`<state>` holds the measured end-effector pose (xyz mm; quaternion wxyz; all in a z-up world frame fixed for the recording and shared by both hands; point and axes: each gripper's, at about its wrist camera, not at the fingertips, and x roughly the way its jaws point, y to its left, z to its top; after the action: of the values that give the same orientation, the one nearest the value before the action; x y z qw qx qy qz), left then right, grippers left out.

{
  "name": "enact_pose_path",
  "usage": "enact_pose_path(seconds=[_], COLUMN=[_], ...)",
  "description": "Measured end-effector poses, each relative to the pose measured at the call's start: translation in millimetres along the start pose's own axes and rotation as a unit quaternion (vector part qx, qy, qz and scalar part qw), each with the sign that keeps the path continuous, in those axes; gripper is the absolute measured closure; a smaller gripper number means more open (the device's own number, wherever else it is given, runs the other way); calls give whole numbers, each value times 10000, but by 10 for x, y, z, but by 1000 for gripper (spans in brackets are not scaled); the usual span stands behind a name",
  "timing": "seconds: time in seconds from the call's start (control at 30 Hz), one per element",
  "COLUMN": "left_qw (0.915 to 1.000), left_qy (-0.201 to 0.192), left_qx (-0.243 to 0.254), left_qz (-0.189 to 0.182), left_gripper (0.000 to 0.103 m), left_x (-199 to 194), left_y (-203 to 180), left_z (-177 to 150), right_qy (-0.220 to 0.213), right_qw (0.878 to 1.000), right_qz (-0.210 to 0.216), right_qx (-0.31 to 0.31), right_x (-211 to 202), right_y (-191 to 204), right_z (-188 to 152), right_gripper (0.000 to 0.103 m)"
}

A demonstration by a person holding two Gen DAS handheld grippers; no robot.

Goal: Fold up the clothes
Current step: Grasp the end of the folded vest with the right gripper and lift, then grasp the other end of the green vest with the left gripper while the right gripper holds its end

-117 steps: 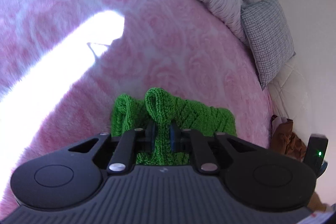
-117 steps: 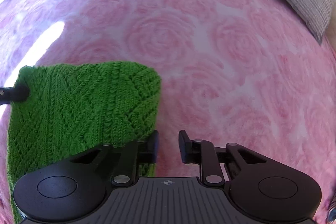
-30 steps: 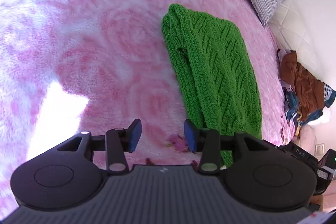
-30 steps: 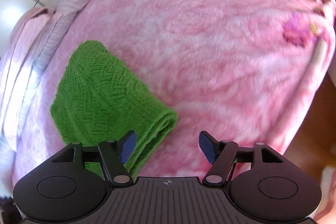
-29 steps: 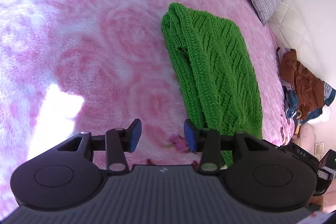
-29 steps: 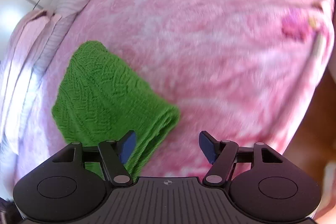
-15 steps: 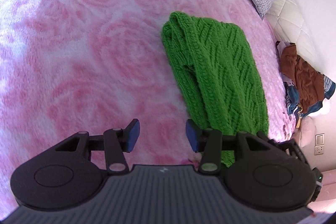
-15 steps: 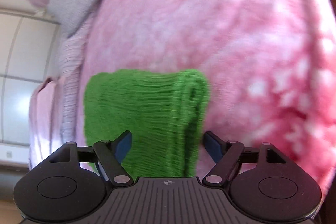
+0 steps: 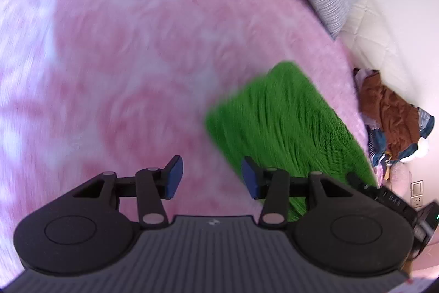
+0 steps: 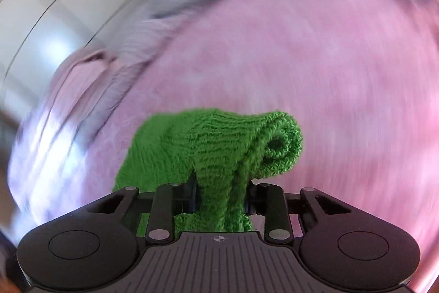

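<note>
I find no legible text, brand, number or label in either wrist view. On the left gripper (image 9: 210, 177) body I see a small pale mark at the centre, too small to read. The right gripper (image 10: 221, 197) body carries a small crosshair symbol, not lettering.

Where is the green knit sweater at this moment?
The green knit sweater lies folded on the pink blanket, its near end bunched between the right gripper pads; in the left wrist view it sits right of the open left gripper.
</note>
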<state>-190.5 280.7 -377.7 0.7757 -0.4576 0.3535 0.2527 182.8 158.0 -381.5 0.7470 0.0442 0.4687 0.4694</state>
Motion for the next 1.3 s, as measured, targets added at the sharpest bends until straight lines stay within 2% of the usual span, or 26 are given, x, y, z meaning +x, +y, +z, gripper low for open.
enact_pose_path(seconds=[0.07,0.17,0.23,0.3,0.37,0.4,0.43,0.6,0.7,0.77,0.8,0.9,0.97,1.0,1.03,1.13,1.2,1.3], left_qw=[9997,9978,9952,9924,9885,9863,9840,9752,9699,9676,9659,9641,9648,9658,9669,9710,9736,9766], left_qy=[-36,66,234,501,786,888,997,1578,1697,1751,1776,1777,1703,1643,1577,1263,1057,808], left_qx=[165,585,824,863,762,672,576,171,118,211,297,746,905,935,951,1079,1164,1188], left_qz=[-165,-307,-477,-725,-1039,-1219,-1359,-1543,-1742,-1809,-1858,-1826,-1789,-1772,-1765,-1722,-1656,-1598], left_gripper=[61,58,50,49,45,38,36,36,36,36,39,40,44,52,59,73,78,79], left_x=[41,297,581,891,1155,1261,1359,1787,1942,2005,2031,2115,2109,2091,2056,1911,1760,1462], left_y=[-70,-241,-381,-506,-599,-620,-633,-575,-575,-612,-651,-834,-871,-873,-874,-922,-970,-1012], left_z=[179,473,638,783,890,920,939,938,922,933,927,885,843,822,795,696,644,539], right_qy=[70,386,892,1356,1317,1217,1128,962,992,1000,1011,1070,1080,1062,1042,939,885,817], right_qw=[9970,9932,9932,9907,9910,9918,9919,9820,9731,9703,9702,9722,9751,9757,9753,9799,9839,9880], right_qz=[-1,-12,56,-43,70,107,138,441,660,856,944,1112,1116,1101,1096,910,734,625], right_qx=[-768,-1099,-752,-110,226,383,575,1562,1972,2031,1989,1763,1580,1567,1610,1509,1366,1151], right_x=[36,261,486,691,692,647,602,477,594,641,694,866,940,936,924,815,694,496], right_y=[-83,-396,-703,-919,-1045,-1092,-1149,-1516,-1617,-1665,-1671,-1611,-1549,-1535,-1533,-1415,-1264,-994], right_z=[358,796,954,1026,1013,996,962,787,813,866,882,943,949,921,909,891,895,909], right_gripper=[77,76,70,64,58,54,50,46,46,46,46,48,55,61,67,72,74,74])
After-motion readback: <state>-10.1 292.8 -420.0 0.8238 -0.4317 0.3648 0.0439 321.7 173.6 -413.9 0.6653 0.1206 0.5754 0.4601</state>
